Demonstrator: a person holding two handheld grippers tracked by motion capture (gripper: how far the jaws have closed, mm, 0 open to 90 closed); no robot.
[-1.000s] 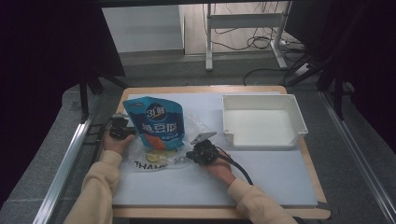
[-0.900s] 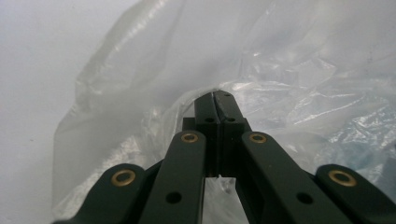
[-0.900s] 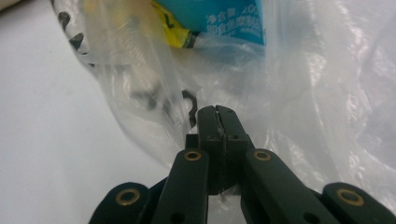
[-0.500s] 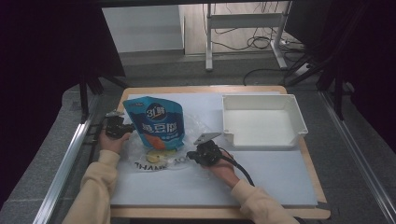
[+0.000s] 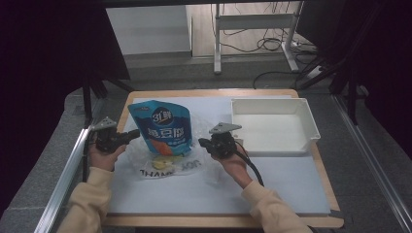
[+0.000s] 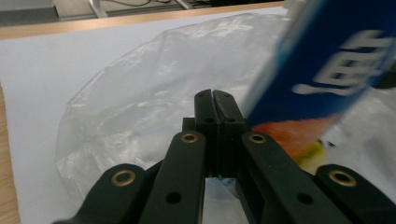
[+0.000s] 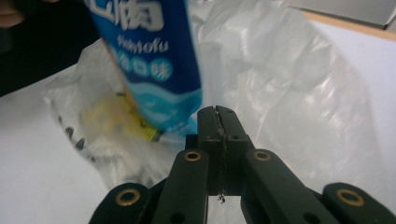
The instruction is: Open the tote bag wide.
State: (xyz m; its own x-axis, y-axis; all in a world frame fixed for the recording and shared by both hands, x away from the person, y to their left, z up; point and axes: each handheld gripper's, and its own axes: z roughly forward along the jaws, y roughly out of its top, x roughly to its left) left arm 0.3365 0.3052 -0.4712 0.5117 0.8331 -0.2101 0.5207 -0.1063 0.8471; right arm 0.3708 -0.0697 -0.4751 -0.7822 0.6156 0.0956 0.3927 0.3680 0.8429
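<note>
A: What is around the blue snack pouch [image 5: 164,127]?

B: It stands upright inside a clear plastic bag [image 5: 170,162], which spreads below and to the right of the pouch on the white mat [image 5: 272,179]. One white tray [image 5: 274,126] sits to the pouch's right, apart from it. Under the pouch's lower edge lies something pale yellow [image 5: 163,161] inside the bag.

A: And the two grippers?

B: The left gripper [image 5: 130,136] is just left of the pouch, the right gripper [image 5: 203,143] just right of it. Both have their jaws pressed together. In the left gripper view a thin edge of clear film seems pinched between the closed jaws; in the right gripper view the same, though I cannot tell for certain that the film is caught.

A: Anything hard to read?

B: The pouch is blurred and cut off at the top in both gripper views, and it blocks the other hand. The yellow item is too vague to name. The bag's black lettering is partly folded under.

A: Counts?

B: One pouch, one bag, one tray, two grippers.
</note>
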